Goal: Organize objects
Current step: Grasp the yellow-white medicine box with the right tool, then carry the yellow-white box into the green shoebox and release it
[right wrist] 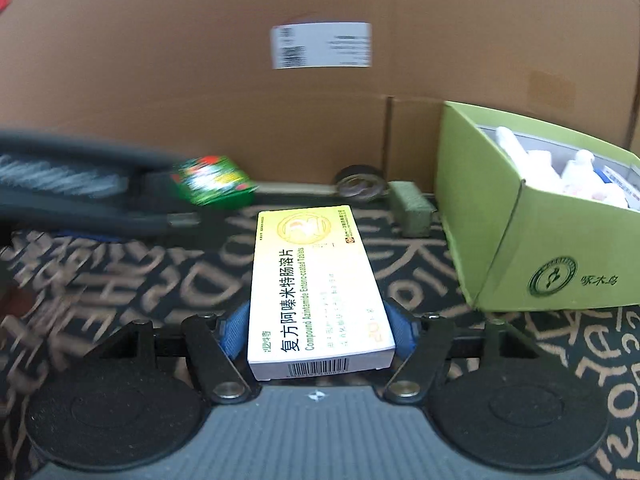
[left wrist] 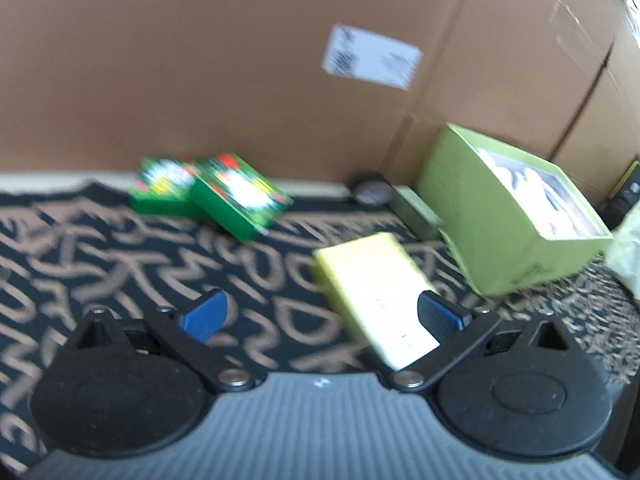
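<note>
Left gripper (left wrist: 322, 314) jaws wide apart, nothing between the pads. Yellow box (left wrist: 370, 292) lower right of centre; two green boxes (left wrist: 212, 194) centre left, lime carton (left wrist: 508, 216) right.

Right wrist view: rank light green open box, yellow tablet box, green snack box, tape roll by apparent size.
1. light green open box
2. yellow tablet box, though nearness to the camera inflates it
3. green snack box, blurred
4. tape roll

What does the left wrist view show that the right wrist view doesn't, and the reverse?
Left wrist only: two green packets side by side, and the open left gripper with nothing between its pads.
Right wrist only: the right gripper around the yellow tablet box, with its print legible.
Both: the light green carton, cardboard wall, patterned mat.
</note>
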`<state>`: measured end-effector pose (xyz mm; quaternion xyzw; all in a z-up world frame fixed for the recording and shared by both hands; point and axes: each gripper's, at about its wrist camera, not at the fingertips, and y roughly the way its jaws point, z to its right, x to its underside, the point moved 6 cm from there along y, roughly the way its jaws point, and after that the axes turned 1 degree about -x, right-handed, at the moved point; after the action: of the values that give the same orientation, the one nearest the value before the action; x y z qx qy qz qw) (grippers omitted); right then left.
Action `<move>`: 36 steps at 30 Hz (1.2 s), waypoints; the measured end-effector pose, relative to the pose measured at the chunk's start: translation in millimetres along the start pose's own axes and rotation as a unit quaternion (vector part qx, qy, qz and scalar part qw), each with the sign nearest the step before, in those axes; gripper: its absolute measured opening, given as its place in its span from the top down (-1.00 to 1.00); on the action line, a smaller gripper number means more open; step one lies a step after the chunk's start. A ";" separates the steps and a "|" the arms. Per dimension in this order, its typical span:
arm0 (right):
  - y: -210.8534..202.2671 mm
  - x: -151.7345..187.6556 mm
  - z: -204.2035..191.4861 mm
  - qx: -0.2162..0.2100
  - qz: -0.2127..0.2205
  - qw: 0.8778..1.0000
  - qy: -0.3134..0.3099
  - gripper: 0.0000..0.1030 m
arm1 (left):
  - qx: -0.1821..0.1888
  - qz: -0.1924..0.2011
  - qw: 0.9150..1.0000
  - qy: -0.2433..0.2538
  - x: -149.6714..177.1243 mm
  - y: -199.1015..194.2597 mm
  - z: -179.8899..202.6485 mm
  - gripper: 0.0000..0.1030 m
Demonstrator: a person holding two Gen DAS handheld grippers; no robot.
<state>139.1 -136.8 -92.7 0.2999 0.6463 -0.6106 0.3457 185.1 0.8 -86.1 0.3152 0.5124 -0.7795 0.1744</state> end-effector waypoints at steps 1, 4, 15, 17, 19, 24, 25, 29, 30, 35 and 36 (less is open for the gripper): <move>-6.0 3.9 -3.0 -0.011 -0.001 1.000 -0.007 -0.41 | 0.004 -0.009 1.000 -0.002 2.6 3.2 4.7 -1.00; -17.4 15.0 -14.6 -0.031 -0.001 0.999 -0.026 -0.41 | -0.002 -0.032 0.999 0.005 8.8 11.9 16.2 -1.00; -56.8 40.0 -27.0 -0.034 0.015 0.995 -0.097 -0.42 | -0.033 -0.076 0.989 0.120 33.4 22.7 58.7 -0.97; -61.2 42.6 -22.5 -0.042 0.013 0.995 -0.090 -0.42 | -0.034 -0.074 0.988 0.133 35.4 22.2 65.0 -0.91; -65.8 45.0 -17.3 -0.051 0.012 0.996 -0.076 -0.38 | -0.027 -0.071 0.988 0.134 36.9 19.1 70.2 -0.84; -80.8 51.7 -3.2 -0.065 0.022 0.997 -0.041 -0.37 | -0.027 -0.057 0.991 0.118 34.4 7.7 87.2 -0.69; -85.2 52.5 0.1 -0.065 0.029 0.997 -0.036 -0.37 | -0.024 -0.052 0.991 0.119 32.9 4.3 93.0 -0.68; -100.2 50.8 15.2 -0.042 0.066 0.996 -0.042 -0.37 | -0.012 -0.021 0.990 0.141 20.6 -9.5 125.8 -0.66; -104.9 49.4 19.1 -0.031 0.077 0.995 -0.046 -0.37 | -0.009 -0.011 0.989 0.150 16.2 -12.0 135.7 -0.66; -121.3 26.0 52.5 0.001 0.126 0.992 -0.031 -0.37 | 0.002 0.035 0.982 0.187 -15.6 -15.7 183.7 -0.65; -122.6 19.5 59.8 0.006 0.134 0.991 -0.028 -0.37 | 0.006 0.042 0.981 0.192 -23.2 -15.1 192.5 -0.65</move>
<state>33.3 -206.2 -38.1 0.3686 0.5871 -0.5705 0.4405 133.1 -169.0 -7.0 0.4809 0.5183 -0.6995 0.1039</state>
